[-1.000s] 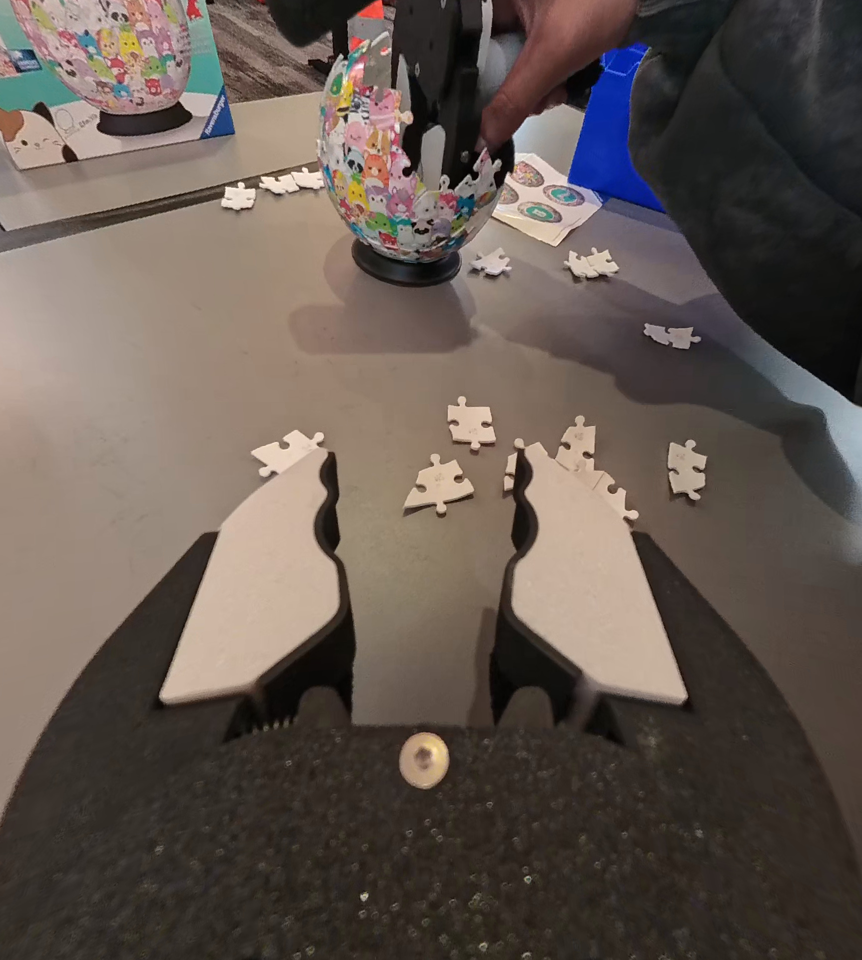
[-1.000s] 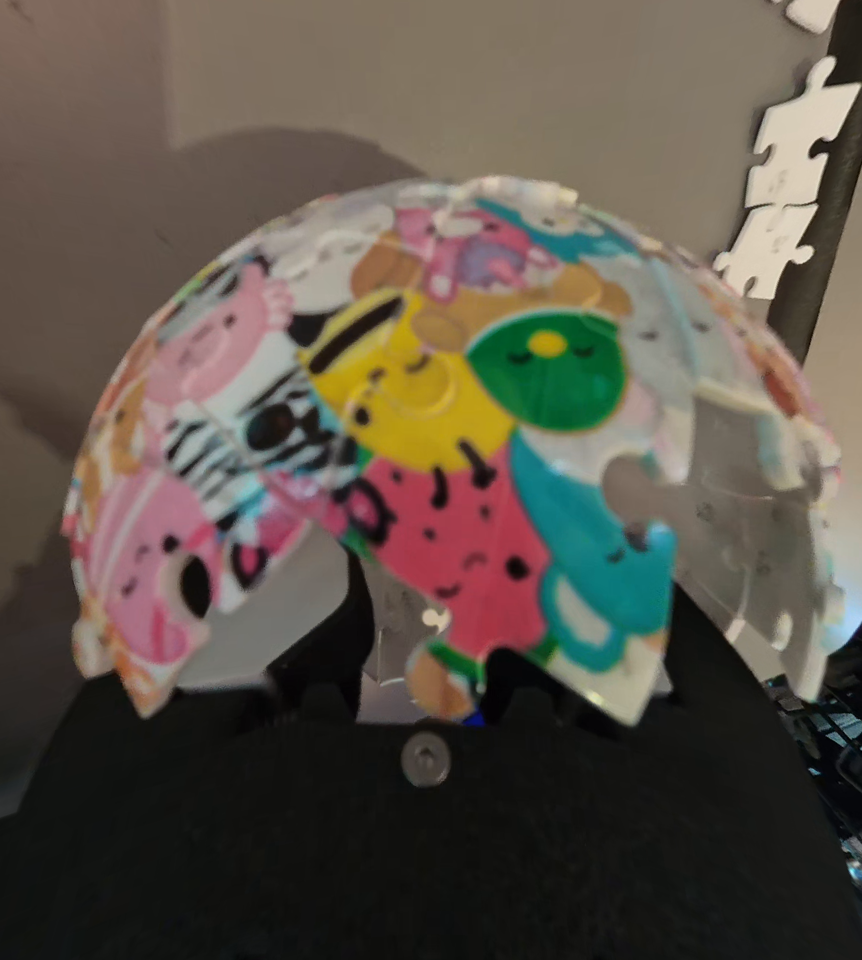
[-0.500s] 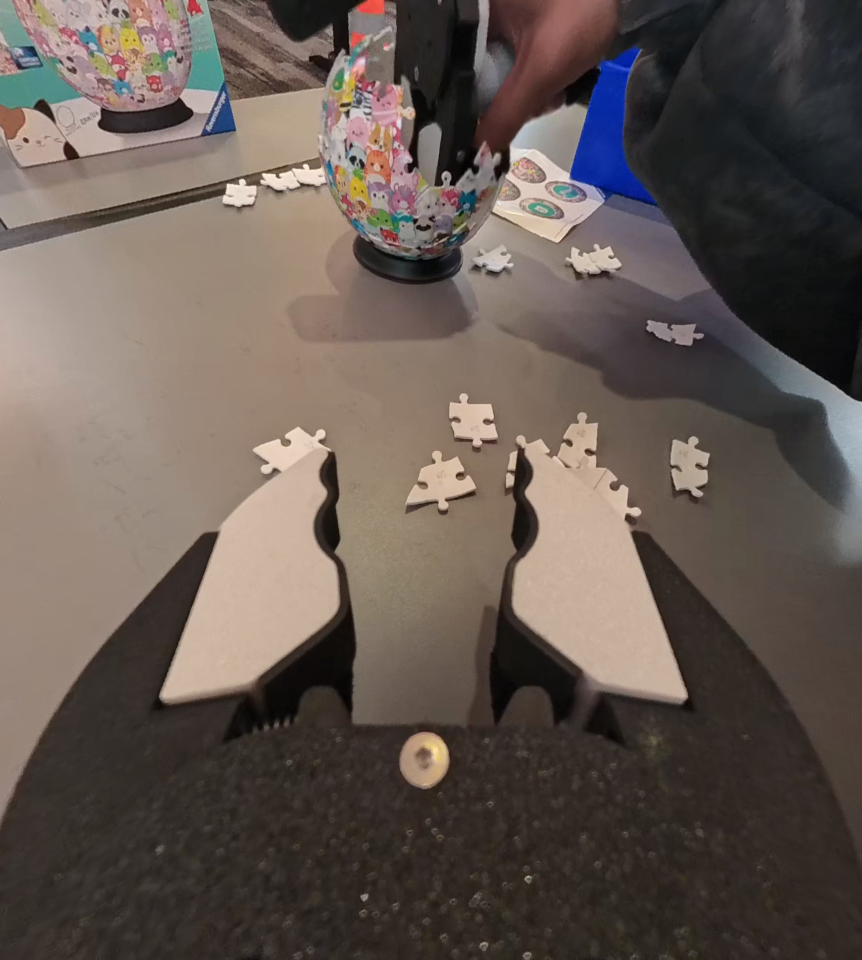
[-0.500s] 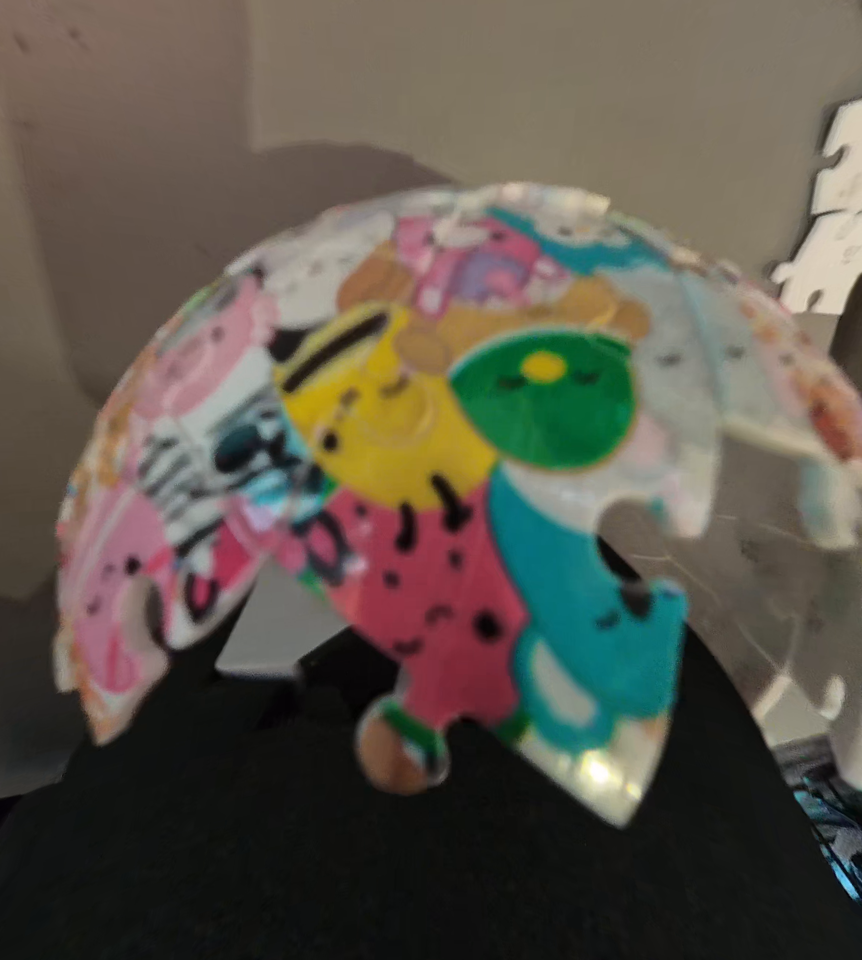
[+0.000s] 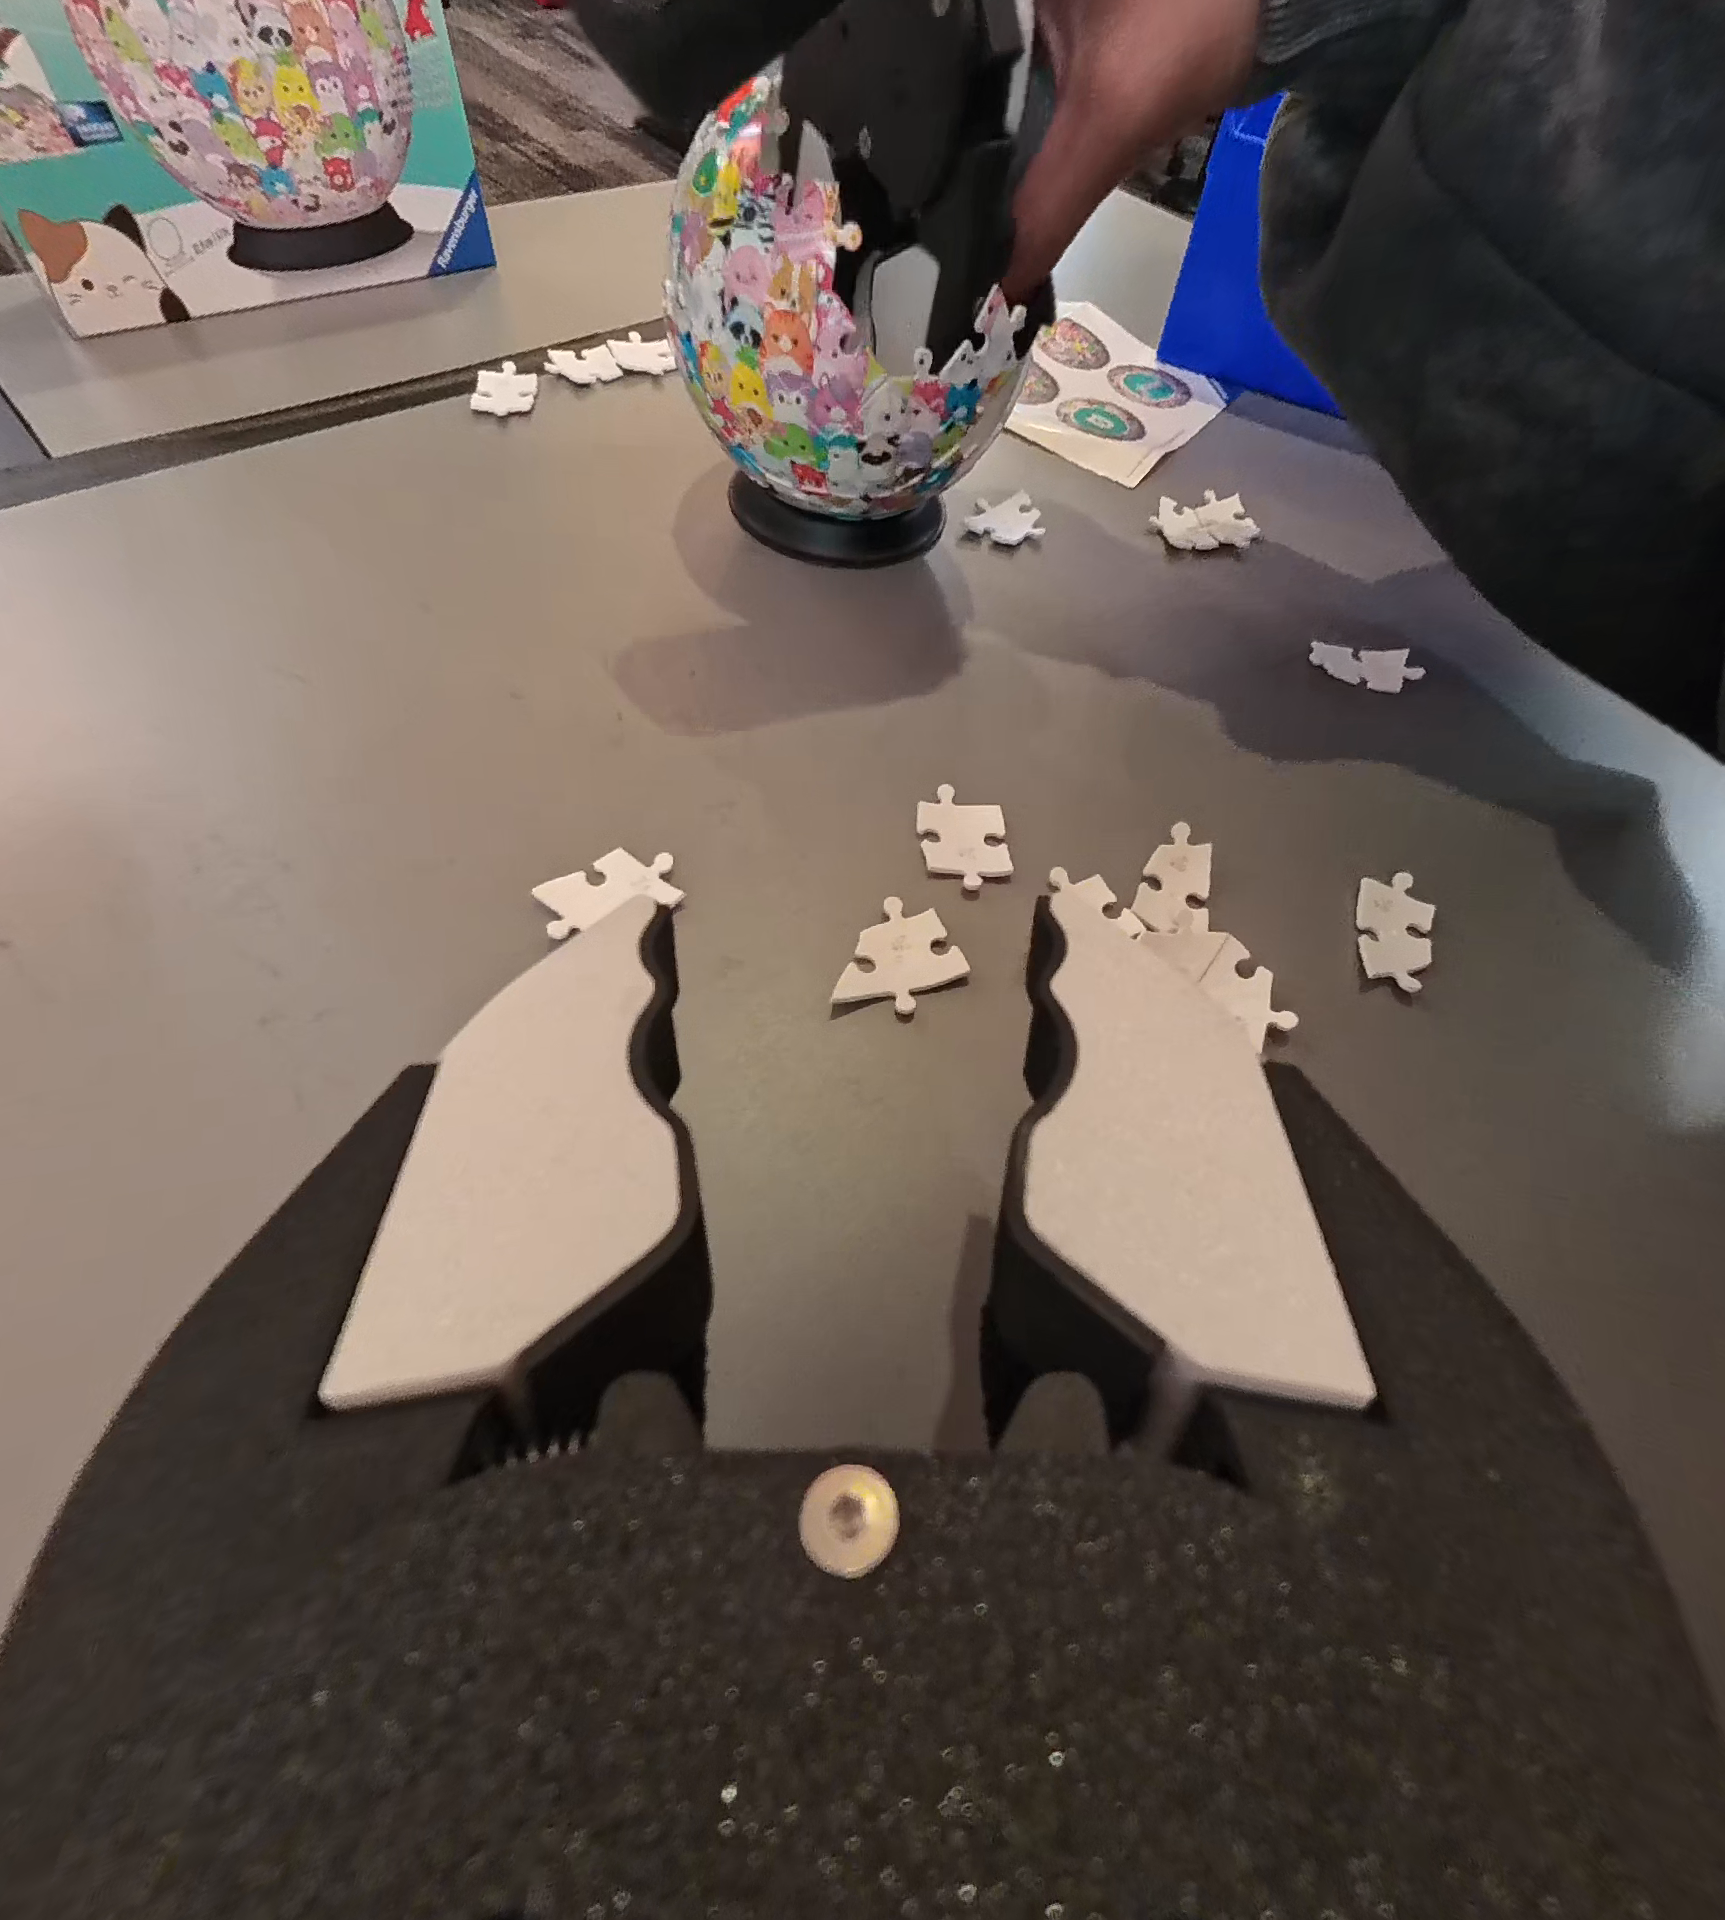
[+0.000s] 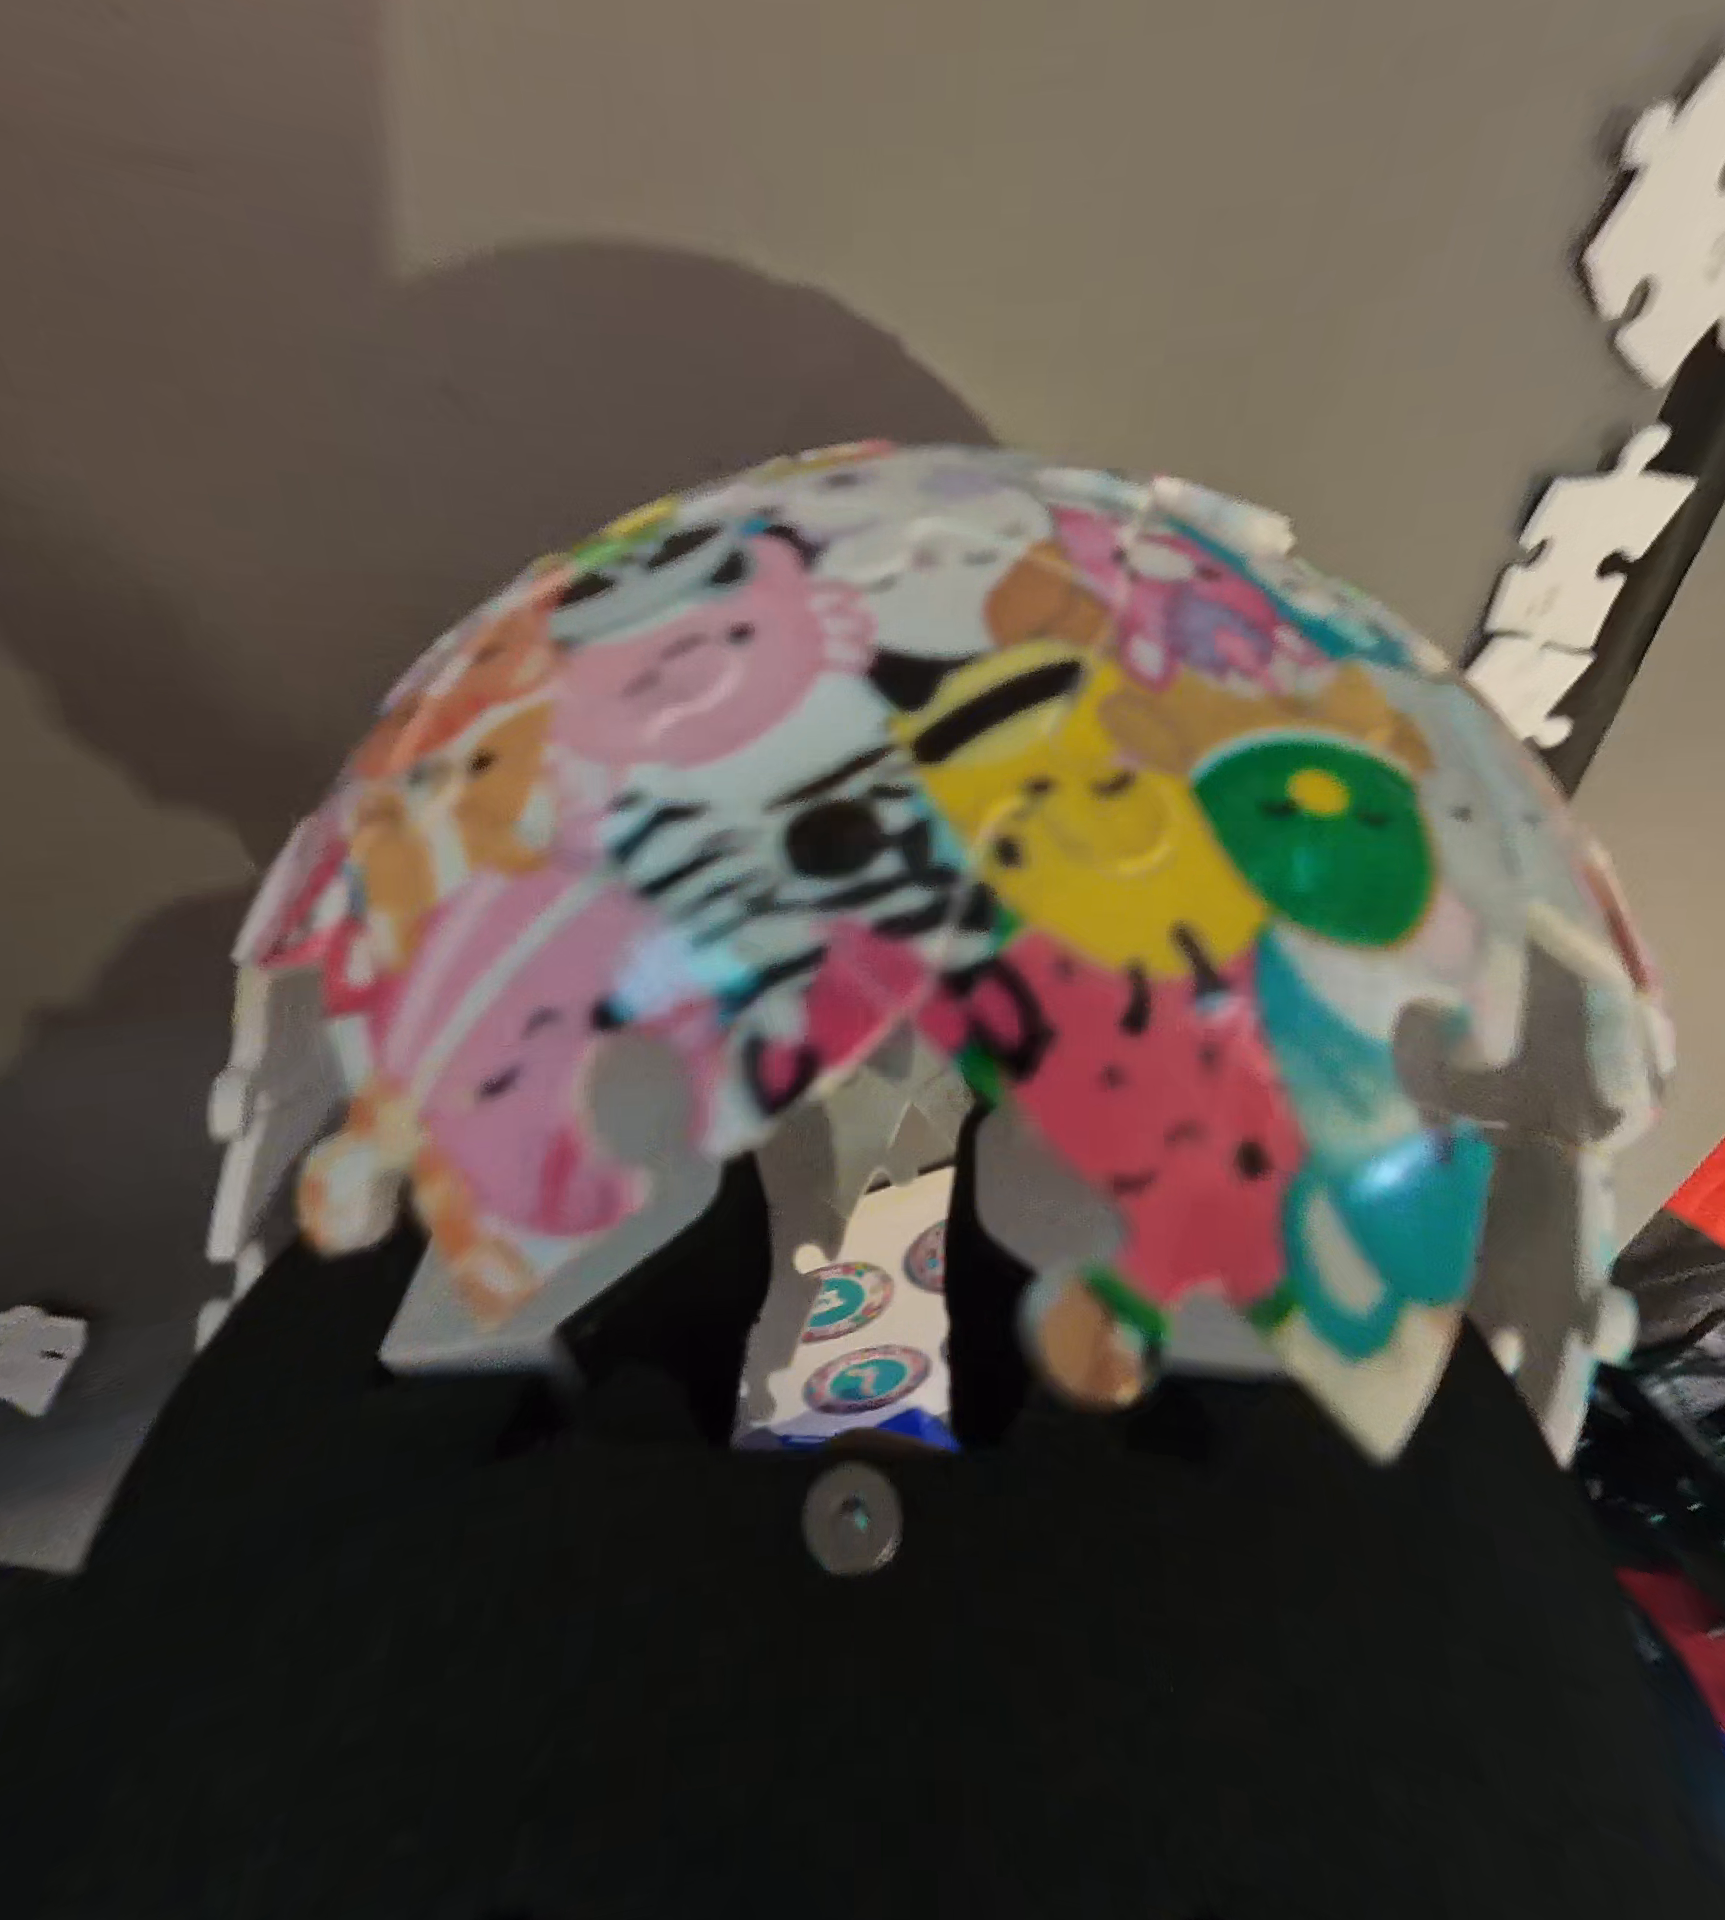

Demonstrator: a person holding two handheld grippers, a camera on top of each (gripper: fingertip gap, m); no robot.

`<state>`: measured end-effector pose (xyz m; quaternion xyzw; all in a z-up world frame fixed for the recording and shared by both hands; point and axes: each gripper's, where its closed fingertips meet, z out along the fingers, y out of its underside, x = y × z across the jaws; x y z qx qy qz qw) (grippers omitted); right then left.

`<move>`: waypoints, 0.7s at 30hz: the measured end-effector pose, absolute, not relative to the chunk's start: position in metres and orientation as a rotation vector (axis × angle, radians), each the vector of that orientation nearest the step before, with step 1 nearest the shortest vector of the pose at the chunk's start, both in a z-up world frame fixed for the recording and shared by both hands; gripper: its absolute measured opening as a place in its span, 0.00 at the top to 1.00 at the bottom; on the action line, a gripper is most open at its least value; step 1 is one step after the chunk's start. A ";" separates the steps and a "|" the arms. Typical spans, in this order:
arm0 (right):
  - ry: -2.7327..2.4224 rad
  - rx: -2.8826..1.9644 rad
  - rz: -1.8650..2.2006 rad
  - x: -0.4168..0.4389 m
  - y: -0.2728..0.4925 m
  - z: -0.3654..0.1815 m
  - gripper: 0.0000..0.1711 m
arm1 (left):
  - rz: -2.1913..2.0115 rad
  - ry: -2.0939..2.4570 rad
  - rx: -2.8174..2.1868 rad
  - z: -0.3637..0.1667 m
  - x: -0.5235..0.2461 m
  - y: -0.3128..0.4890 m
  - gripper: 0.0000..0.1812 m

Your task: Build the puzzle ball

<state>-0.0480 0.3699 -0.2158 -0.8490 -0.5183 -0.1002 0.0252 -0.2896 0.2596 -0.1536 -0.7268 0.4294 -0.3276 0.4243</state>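
The left gripper (image 5: 853, 914) sits low over the grey table (image 5: 266, 727), level and pointing forward, its two white-faced fingers (image 5: 525, 1174) spread apart with nothing between them. Loose white puzzle pieces (image 5: 899, 951) lie face down on the table just past its tips, one beside the left tip and a small heap against the right one. Farther back the puzzle ball (image 5: 816, 343) stands on its black stand (image 5: 837, 520), the lower half built and colourful, the upper side open with a jagged edge. A person's hand (image 5: 1097, 125) in a dark sleeve (image 5: 1564, 312) comes down from the upper right, tilting the right gripper (image 5: 899, 208) steeply into that opening. From the right wrist view the gripper's black body (image 6: 837, 1662) sits right under the ball's rim, the dark fingers partly hidden behind the coloured shell (image 6: 941, 883); a narrow gap shows between them, but I cannot tell whether they pinch a piece. The puzzle box (image 5: 214, 156) stands at the far left, a sticker sheet (image 5: 1118, 405) lies behind the ball.
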 end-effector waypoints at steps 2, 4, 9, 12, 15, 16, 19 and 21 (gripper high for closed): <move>-1.629 -2.594 -0.296 -0.049 0.370 -0.213 0.77 | -0.822 1.073 -1.820 -0.154 -0.290 0.260 0.64; -1.591 -2.615 -0.238 -0.050 0.369 -0.211 0.78 | -0.821 1.073 -1.821 -0.154 -0.290 0.260 0.64; -1.513 -2.704 -0.213 -0.043 0.369 -0.218 0.73 | -0.821 1.080 -1.820 -0.155 -0.289 0.259 0.64; -1.475 -2.732 -0.158 -0.044 0.367 -0.219 0.76 | -0.819 1.078 -1.818 -0.154 -0.289 0.259 0.64; -1.428 -2.771 -0.102 -0.045 0.365 -0.220 0.80 | -0.826 1.077 -1.822 -0.155 -0.289 0.259 0.65; -1.419 -2.758 -0.106 -0.045 0.366 -0.221 0.82 | -0.826 1.078 -1.823 -0.155 -0.289 0.259 0.64; -1.433 -2.724 -0.145 -0.045 0.368 -0.221 0.84 | -0.823 1.083 -1.820 -0.155 -0.288 0.258 0.64; -1.432 -2.721 -0.147 -0.045 0.368 -0.221 0.84 | -0.822 1.084 -1.820 -0.155 -0.288 0.258 0.64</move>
